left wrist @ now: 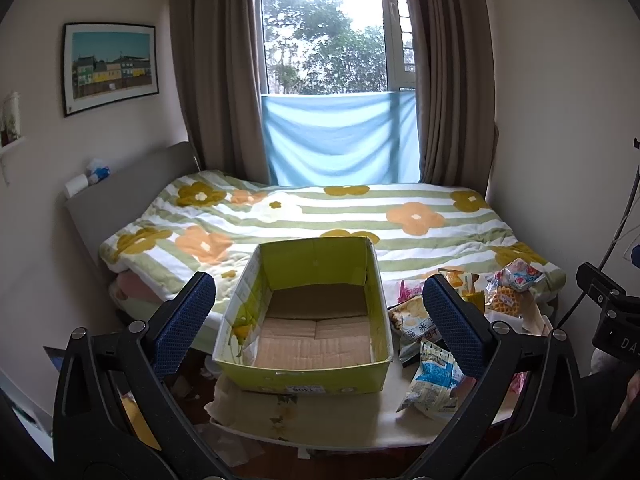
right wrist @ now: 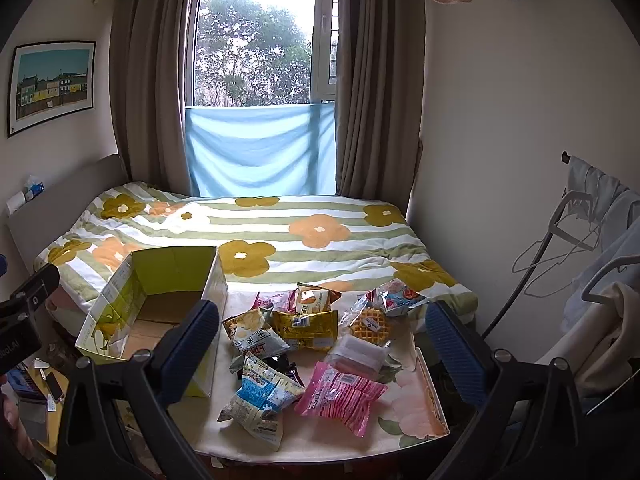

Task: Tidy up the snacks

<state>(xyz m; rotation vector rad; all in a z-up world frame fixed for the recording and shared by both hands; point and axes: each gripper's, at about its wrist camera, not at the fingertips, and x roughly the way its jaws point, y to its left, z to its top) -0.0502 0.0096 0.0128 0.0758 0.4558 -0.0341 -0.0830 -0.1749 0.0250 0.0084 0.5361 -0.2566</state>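
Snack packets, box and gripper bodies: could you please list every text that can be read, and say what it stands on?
"DA", cut off: other gripper's black body.
"1108", upside down, uncertain: white sticker on the green-yellow cardboard box.
"王米": grey-white popcorn packet.
"50": orange-white packet.
"ool.AI", start hidden: black gripper body.
Blue-white packet, pink striped packet, waffle label: print too small to read.

Soft daylight from the window (left wrist: pixel 324 36); fisheye edges bend, corners dark.
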